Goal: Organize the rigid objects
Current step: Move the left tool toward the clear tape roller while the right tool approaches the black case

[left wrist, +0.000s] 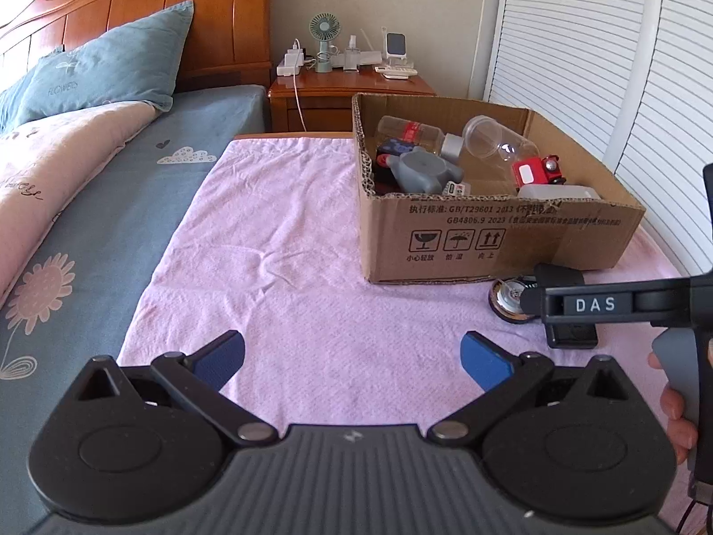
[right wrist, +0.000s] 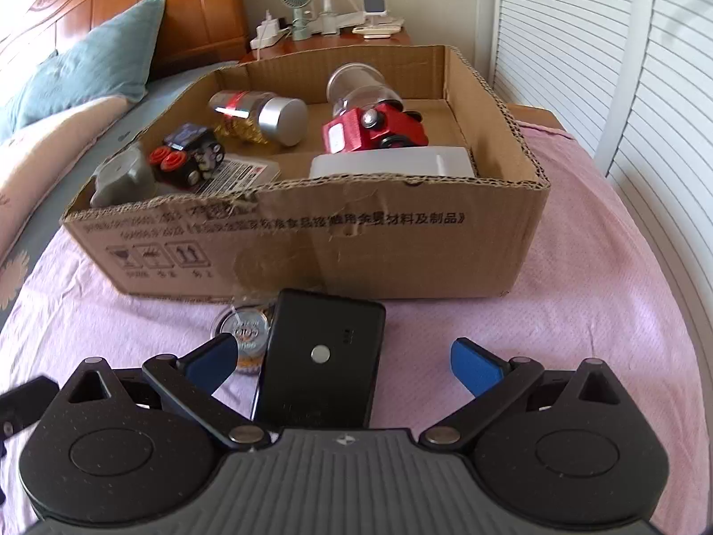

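A cardboard box (left wrist: 490, 232) (right wrist: 338, 240) stands on the pink cloth and holds bottles, a red toy car (right wrist: 374, 129), a dark toy car (right wrist: 187, 160), a grey piece and a white container. In front of it lie a black flat device (right wrist: 321, 361) and a round tin (right wrist: 245, 334) (left wrist: 508, 298). My right gripper (right wrist: 347, 365) is open, its fingers either side of the black device, not touching it. My left gripper (left wrist: 352, 356) is open and empty over bare cloth. The right gripper's finger (left wrist: 575, 307) shows from the side in the left wrist view, beside the tin.
A pink cloth (left wrist: 289, 267) covers the low surface. A bed with a blue pillow (left wrist: 107, 67) lies to the left. A wooden nightstand (left wrist: 347, 93) with a fan and chargers stands behind. White louvred doors (left wrist: 624, 67) are on the right.
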### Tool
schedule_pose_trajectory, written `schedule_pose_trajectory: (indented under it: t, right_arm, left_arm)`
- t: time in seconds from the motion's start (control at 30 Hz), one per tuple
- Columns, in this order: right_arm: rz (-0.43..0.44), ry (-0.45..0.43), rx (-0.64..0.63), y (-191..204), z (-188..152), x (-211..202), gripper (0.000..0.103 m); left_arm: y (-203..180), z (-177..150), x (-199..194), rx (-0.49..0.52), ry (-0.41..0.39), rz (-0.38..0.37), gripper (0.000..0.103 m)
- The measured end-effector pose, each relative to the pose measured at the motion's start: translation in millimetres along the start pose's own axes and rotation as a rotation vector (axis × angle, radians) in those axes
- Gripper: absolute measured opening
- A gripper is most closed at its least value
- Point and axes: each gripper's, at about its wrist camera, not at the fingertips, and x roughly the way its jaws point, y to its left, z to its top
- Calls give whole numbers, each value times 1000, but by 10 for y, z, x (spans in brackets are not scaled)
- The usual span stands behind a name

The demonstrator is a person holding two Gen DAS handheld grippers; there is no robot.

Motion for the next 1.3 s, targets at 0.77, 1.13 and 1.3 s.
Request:
schedule_pose_trajectory:
  t: [0.77, 1.13, 1.3]
  right_arm:
    - [-95, 18, -96, -469, -285, -231, 103]
    - [-189, 19, -16, -963, -362, -386, 103]
    - [-156, 24, 3, -941, -393, -393, 103]
  left_arm:
    - [-251, -27, 51, 51, 32, -32, 102]
    - [-436, -42, 142, 94, 63, -36, 102]
    - [-506, -33, 198, 101, 82, -48, 102]
